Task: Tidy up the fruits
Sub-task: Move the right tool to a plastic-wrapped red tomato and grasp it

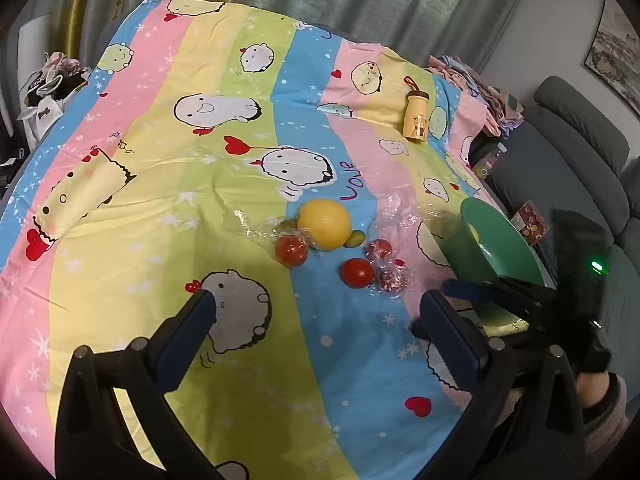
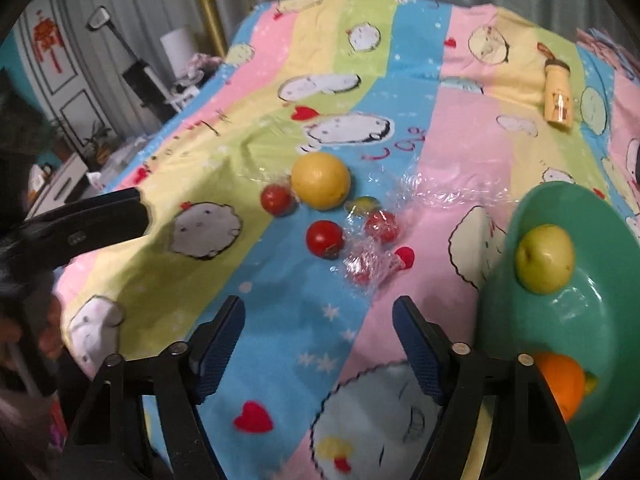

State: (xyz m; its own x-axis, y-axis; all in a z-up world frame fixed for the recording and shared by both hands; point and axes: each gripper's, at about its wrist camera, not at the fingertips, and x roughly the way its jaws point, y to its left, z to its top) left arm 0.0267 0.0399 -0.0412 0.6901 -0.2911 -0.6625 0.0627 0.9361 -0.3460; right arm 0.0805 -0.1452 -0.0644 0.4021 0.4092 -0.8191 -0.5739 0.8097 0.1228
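- My left claw (image 1: 316,312) hangs over the sheet (image 1: 168,208), jaws spread wide, nothing between them.
- My right claw (image 2: 318,320) is also empty, jaws apart over a blue stripe; the left wrist view shows it low on the right, by the bowl (image 1: 508,248).
- The loose fruit lies in a cluster ahead of both claws, mid-sheet.
- The big yellow fruit (image 2: 320,180) sits at the far end of the cluster.
- One tomato (image 2: 276,199) touches its left side, under a bit of clear wrap (image 2: 440,188).
- A second tomato (image 2: 325,239) lies bare, nearer me.
- Two more red fruits (image 2: 382,226) lie to its right, bundled in crinkled wrap.
- A small green-yellow fruit (image 2: 362,203) peeks out just right of the big yellow one; another small green one (image 1: 287,224) shows on its left in the left wrist view.
- The green bowl stands at the right edge of the sheet, apart from the cluster.
- In the bowl: a green apple (image 2: 545,258) near the far rim, an orange (image 2: 560,384) on the near side, partly behind my right finger.
- A yellow bottle (image 1: 416,114) lies far back on the right, well apart from the fruit.
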